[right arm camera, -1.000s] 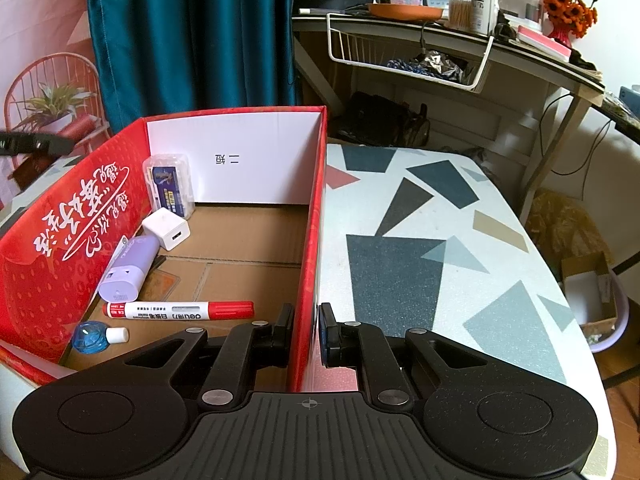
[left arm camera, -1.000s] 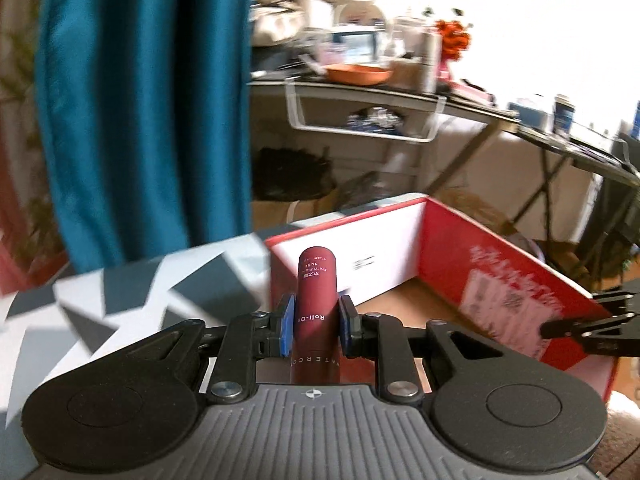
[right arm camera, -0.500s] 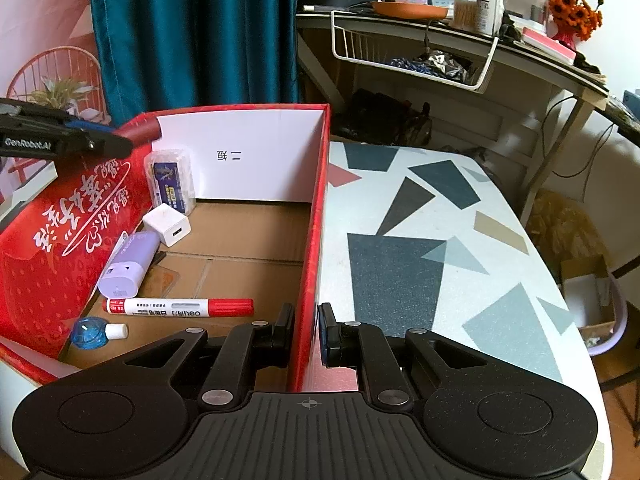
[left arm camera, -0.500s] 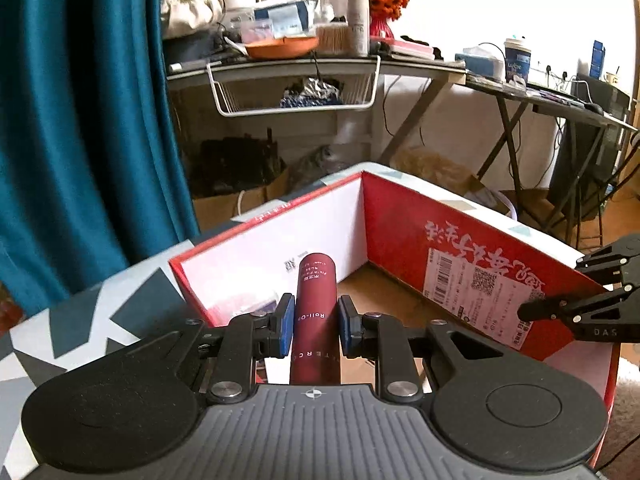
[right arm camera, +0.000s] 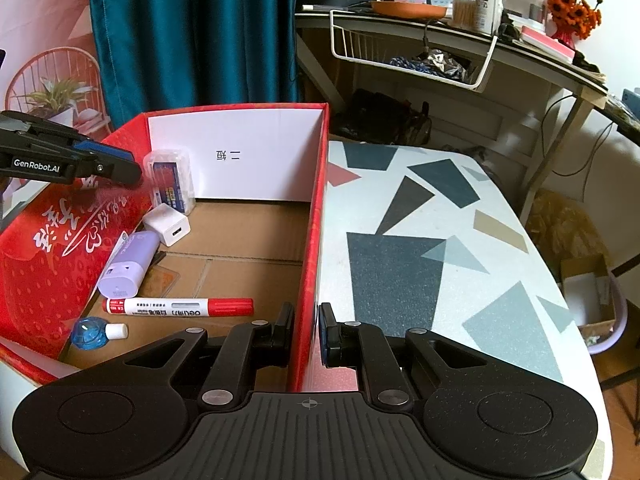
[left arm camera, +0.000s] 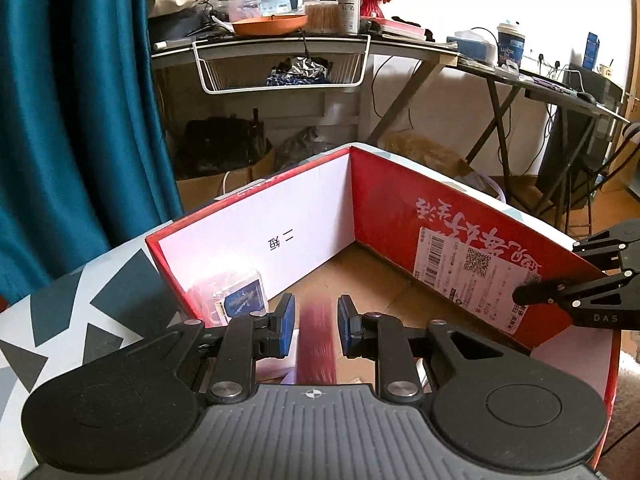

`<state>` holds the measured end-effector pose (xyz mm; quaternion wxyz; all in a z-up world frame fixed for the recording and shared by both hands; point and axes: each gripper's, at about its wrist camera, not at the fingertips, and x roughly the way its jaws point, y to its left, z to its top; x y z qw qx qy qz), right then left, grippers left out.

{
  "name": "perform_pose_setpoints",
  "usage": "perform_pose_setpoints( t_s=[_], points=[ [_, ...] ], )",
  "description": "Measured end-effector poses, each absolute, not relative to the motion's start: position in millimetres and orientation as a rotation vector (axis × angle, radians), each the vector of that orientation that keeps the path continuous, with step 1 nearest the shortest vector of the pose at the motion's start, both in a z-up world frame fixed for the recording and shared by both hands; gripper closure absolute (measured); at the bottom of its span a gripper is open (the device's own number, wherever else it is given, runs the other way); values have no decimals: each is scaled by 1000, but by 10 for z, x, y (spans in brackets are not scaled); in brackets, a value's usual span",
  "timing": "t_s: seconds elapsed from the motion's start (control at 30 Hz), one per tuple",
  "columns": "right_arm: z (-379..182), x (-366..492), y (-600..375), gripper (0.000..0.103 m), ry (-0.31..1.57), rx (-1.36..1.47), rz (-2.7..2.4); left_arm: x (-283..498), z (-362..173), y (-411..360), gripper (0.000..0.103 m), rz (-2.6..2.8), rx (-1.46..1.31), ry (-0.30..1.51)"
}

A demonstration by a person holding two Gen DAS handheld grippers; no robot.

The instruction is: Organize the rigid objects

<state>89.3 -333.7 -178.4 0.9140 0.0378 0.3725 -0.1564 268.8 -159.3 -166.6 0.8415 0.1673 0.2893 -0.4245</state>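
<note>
Left wrist view: the box (left arm camera: 460, 216) lies ahead, its right wall clamped in the right gripper (right arm camera: 306, 332). The left gripper (left arm camera: 316, 328) has its jaws just apart, and the tube (left arm camera: 316, 344) is a loose blurred streak between them, over the box's near left. Being round, it may bounce or roll onto the marker (right arm camera: 180, 307)

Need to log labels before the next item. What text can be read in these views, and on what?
"GenRobot.AI": left hand-held gripper.
"DAS": right hand-held gripper.
"deli": red marker; smaller print unreadable.
Upside-down Chinese characters: box's white wall, red wall.
Shipping label: too small.
</note>
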Motion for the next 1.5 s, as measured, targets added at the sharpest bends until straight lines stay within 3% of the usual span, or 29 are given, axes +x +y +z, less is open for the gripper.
perform_pose_setpoints(
  t_s=[0.27,0.3,0.43,0.57,0.73,1.33,1.5],
  points=[
    [-1787,882,-3339,91,767,78,-323,2692,-1553,-1512,77,-853,315,589],
    [-1787,880,-3340,91,766,78,-323,2694,-1533,-1491,73,-847,307,588],
    [-1787,883,-3340,91,768,77,-323,2676,-1443,-1408,34,-810,301,548],
    [-1783,892,-3332,91,777,71,-327,2709,-1372,-1307,31,-807,274,536],
    [-1780,908,-3328,91,784,66,-332,2711,-1330,-1182,13,-811,268,545],
    [-1726,1025,-3293,90,853,64,-353,2656,-1236,-817,0,-554,183,619],
    [-1621,1011,-3286,77,835,74,-369,2689,-1198,-677,0,-466,163,660]
  ],
)
